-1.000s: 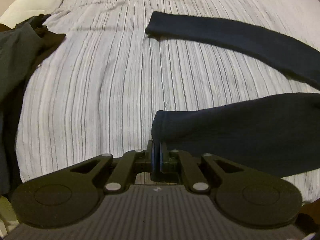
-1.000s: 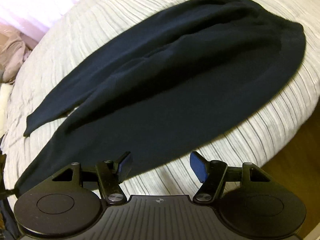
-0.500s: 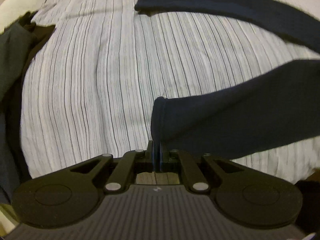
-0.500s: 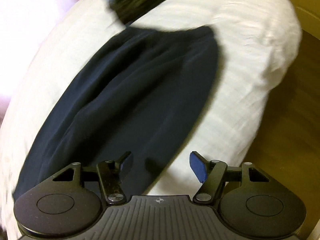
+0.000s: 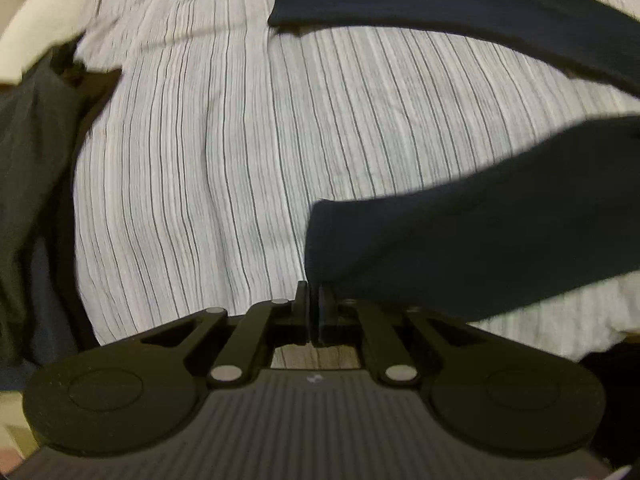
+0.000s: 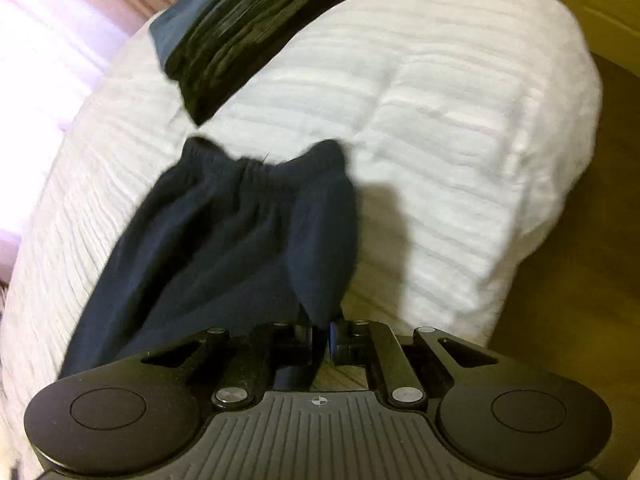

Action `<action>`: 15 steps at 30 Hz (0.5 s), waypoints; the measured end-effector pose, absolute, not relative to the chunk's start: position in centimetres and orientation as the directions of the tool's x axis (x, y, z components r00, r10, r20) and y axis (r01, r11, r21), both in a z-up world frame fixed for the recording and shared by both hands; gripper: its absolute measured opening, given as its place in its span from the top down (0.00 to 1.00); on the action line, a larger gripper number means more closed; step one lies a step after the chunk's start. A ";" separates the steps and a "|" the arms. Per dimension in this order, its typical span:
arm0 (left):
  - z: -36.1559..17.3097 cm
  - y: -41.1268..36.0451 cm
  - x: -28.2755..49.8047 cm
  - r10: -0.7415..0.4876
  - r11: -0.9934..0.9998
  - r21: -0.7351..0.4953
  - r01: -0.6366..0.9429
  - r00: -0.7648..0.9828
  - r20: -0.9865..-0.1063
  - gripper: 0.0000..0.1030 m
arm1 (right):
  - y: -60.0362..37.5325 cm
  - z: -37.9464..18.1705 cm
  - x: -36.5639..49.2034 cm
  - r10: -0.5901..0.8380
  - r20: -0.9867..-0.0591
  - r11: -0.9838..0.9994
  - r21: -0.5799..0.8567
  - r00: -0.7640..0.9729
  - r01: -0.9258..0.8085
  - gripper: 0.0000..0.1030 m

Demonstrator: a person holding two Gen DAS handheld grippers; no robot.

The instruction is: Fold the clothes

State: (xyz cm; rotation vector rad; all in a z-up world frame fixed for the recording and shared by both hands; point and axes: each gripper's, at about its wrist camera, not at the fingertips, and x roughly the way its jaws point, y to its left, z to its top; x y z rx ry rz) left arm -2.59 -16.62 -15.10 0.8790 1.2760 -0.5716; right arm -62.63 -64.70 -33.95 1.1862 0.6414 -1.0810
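Both grippers are clamping the dark navy soft-knit trousers (image 6: 240, 232) on the white grey-striped bed cover (image 5: 224, 160): the left gripper (image 5: 314, 310) is pinching the near leg's cuff, the right gripper (image 6: 322, 336) the waistband corner near the bed's edge. The far leg (image 5: 460, 12) is lying apart, so the legs are not yet together; a stack of folded dark clothes (image 6: 256, 28) (apparently finished) is sitting towards the far edge.

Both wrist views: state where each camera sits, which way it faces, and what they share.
Left wrist: behind the left gripper, facing across the striped bedspread, shut on a trouser leg hem.
Right wrist: behind the right gripper, facing the folded pile, shut on the waistband end.
Shared: the same navy trousers and bed; no hand shows.
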 end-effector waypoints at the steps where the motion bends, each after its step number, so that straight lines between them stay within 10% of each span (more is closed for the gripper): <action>1: -15.6 -16.3 -2.6 0.110 0.562 0.242 0.791 0.219 -0.970 0.97 | -64.7 -33.5 -62.7 -0.321 -0.870 0.009 0.393 0.375 0.919 0.94; 7: -19.3 -14.9 -2.8 0.137 0.539 0.255 0.803 0.215 -0.967 0.94 | -63.8 -33.7 -60.6 -0.314 -0.893 0.043 0.326 0.323 0.944 0.89; 9: -20.1 -14.5 -3.1 0.131 0.515 0.273 0.812 0.240 -0.962 0.92 | -63.2 -33.5 -59.7 -0.330 -0.894 0.055 0.301 0.302 0.952 0.31; 10: -20.5 -14.3 -3.2 0.128 0.503 0.282 0.817 0.252 -0.959 0.91 | -62.6 -33.1 -59.0 -0.340 -0.893 0.080 0.284 0.294 0.955 0.19; 15: -20.2 -10.9 -1.6 0.133 0.553 0.303 0.776 0.276 -0.952 0.80 | -59.4 -30.7 -55.9 -0.404 -0.875 0.171 0.212 0.265 0.962 0.15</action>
